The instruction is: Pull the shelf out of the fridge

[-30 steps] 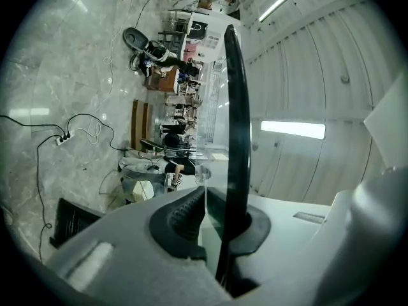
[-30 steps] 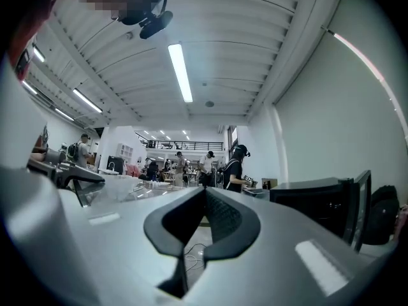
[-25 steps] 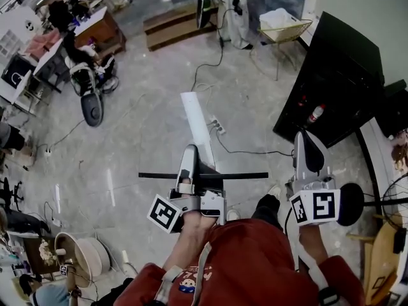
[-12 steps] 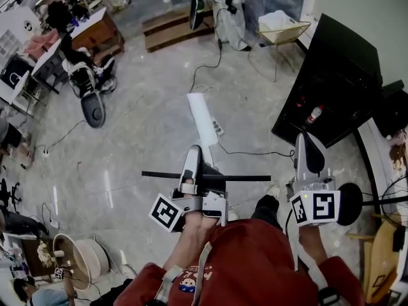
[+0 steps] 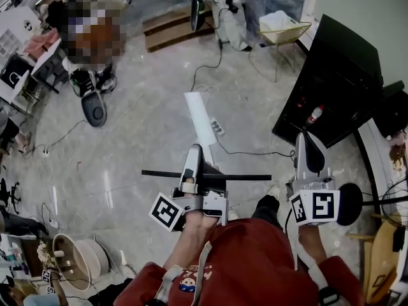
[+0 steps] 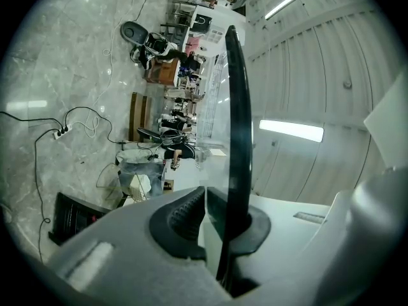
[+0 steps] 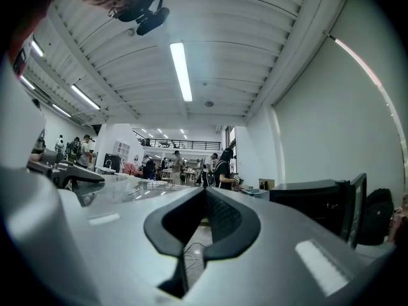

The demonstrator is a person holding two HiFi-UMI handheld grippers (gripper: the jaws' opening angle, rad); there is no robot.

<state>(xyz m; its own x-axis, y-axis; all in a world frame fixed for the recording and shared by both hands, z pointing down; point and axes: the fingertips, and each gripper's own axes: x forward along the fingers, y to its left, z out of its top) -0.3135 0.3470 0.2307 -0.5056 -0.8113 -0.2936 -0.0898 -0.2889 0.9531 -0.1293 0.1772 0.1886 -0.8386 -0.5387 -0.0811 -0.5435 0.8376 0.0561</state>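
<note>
The fridge shelf [image 5: 245, 177] is a clear glass pane with a black edge strip. It hangs in the air above the floor, out of the fridge, and shows as a dark level bar. My left gripper [image 5: 193, 164] is shut on its edge near the middle. In the left gripper view the black edge [image 6: 234, 107] runs up from the pads [image 6: 185, 212] with the pane beside it. The black fridge [image 5: 338, 75] stands at the right with a bottle [image 5: 313, 115] inside. My right gripper [image 5: 307, 148] is level beside the fridge, shut and holding nothing; its jaws [image 7: 205, 199] meet at the tips.
A long white strip [image 5: 201, 118] reaches away beyond the shelf, next to a power strip [image 5: 217, 128] and cables on the marble floor. A wire basket [image 5: 284, 25] on legs stands at the back right. Desks, chairs and people fill the back left.
</note>
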